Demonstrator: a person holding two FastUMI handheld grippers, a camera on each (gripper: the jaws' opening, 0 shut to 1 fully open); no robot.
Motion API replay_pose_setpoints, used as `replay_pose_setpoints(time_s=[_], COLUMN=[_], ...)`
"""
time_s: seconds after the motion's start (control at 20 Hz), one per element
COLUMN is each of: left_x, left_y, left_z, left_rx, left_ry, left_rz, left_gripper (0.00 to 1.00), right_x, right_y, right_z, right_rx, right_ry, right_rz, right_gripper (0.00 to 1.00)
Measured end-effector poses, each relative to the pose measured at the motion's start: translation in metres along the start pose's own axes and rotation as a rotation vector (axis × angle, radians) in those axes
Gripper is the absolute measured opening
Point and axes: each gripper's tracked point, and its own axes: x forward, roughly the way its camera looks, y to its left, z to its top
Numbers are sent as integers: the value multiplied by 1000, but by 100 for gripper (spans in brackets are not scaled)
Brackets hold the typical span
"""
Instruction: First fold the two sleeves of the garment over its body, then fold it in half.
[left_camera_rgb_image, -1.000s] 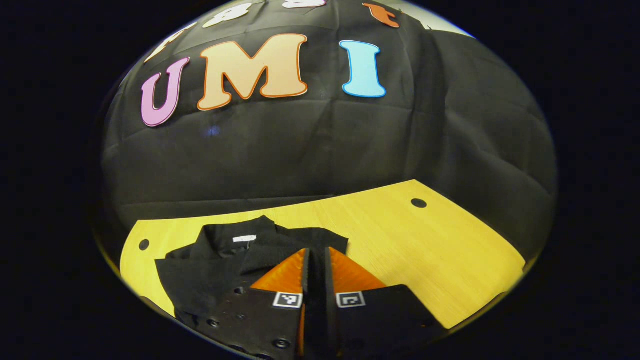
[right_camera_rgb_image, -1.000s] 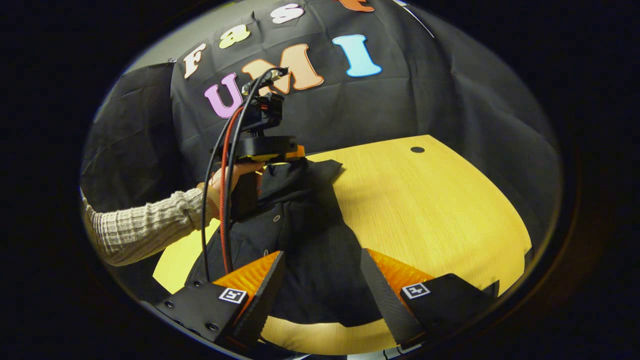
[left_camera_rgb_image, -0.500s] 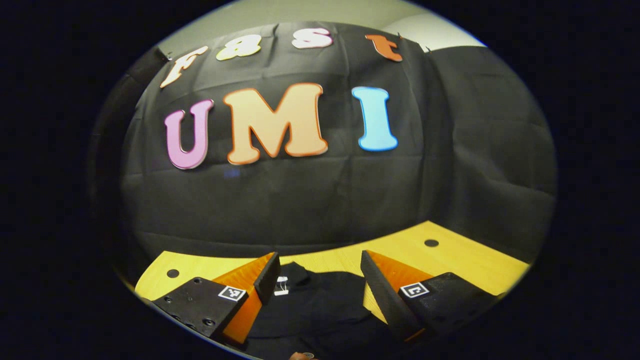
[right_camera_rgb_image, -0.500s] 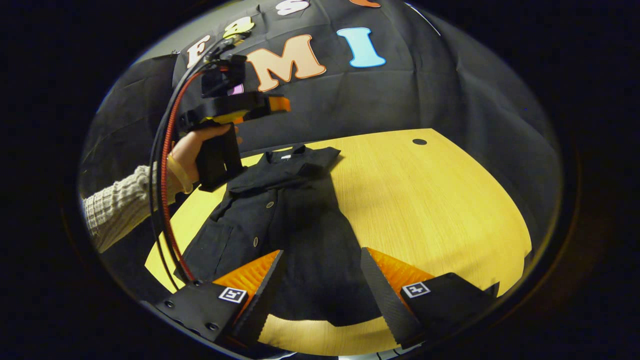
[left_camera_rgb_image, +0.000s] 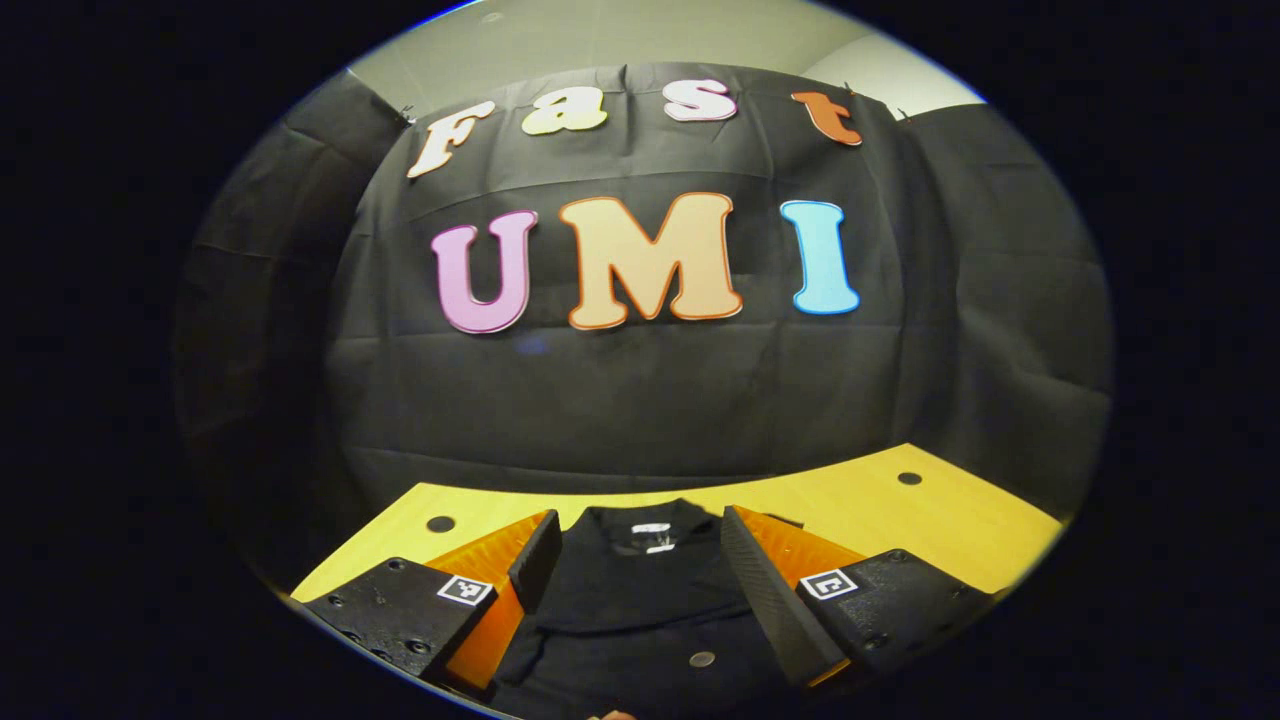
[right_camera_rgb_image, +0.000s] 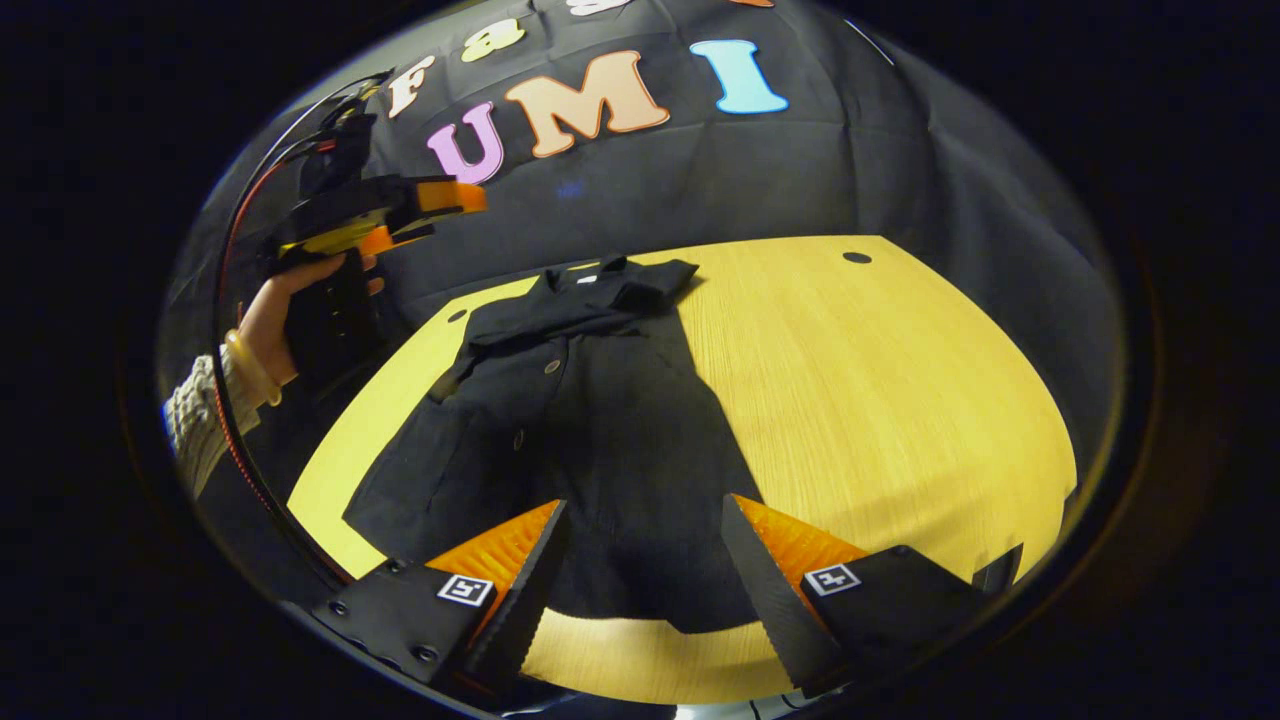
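On the yellow wooden desk (right_camera_rgb_image: 900, 400) lies a black buttoned shirt (right_camera_rgb_image: 590, 420), collar toward the booth's back wall and hem toward the right gripper (right_camera_rgb_image: 640, 570). Its sleeves look already folded in over the body, one lying across the chest below the collar, so I judge the sleeve step done and the fold in half the step now in hand. The right gripper hovers over the hem, its jaws spread wide and holding nothing. The left gripper (left_camera_rgb_image: 635, 570) hangs above the collar (left_camera_rgb_image: 650, 535) end, jaws likewise wide apart and empty; from the right gripper view it (right_camera_rgb_image: 430, 205) is seen raised clear of the desk in a hand (right_camera_rgb_image: 270, 315) with a knitted sleeve (right_camera_rgb_image: 195, 420). Next, I judge, the jaws must come down onto two corners of one end, probably the hem, pinch through every layer, and carry that edge to the other end without dragging the tucked sleeves loose
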Motion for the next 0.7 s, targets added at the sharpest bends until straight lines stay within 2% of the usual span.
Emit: replay_pose_setpoints(time_s=[0.05, 0.1, 0.15, 0.4, 0.45, 0.5, 0.55, 0.7], left_x=[-11, -22, -33, -97, -109, -121, -132, -166], left_y=[7, 15, 23, 59, 67, 73, 80, 99], left_z=[-9, -19, -31, -96, -108, -119, -130, -160], left_rx=[-1, -1, 0, 26, 22, 9, -10, -37], left_ry=[14, 32, 52, 187, 214, 241, 266, 349], left_rz=[10, 23, 35, 95, 112, 130, 147, 209], left_gripper=[95, 100, 95, 100, 96, 100, 96, 96], right_x=[0, 0, 0, 3, 4, 5, 6, 9], right_y=[-1, -2, -3, -5, -7, -10, -12, -21], right_z=[-4, -7, -10, -28, -30, -34, -37, -45], right_rx=[-9, -13, -12, -10, -16, -24, -30, -42], right_ry=[7, 9, 15, 41, 44, 51, 55, 67], right_rz=[0, 0, 1, 2, -3, -9, -18, -53], right_gripper=[97, 97, 97, 97, 97, 97, 97, 97])
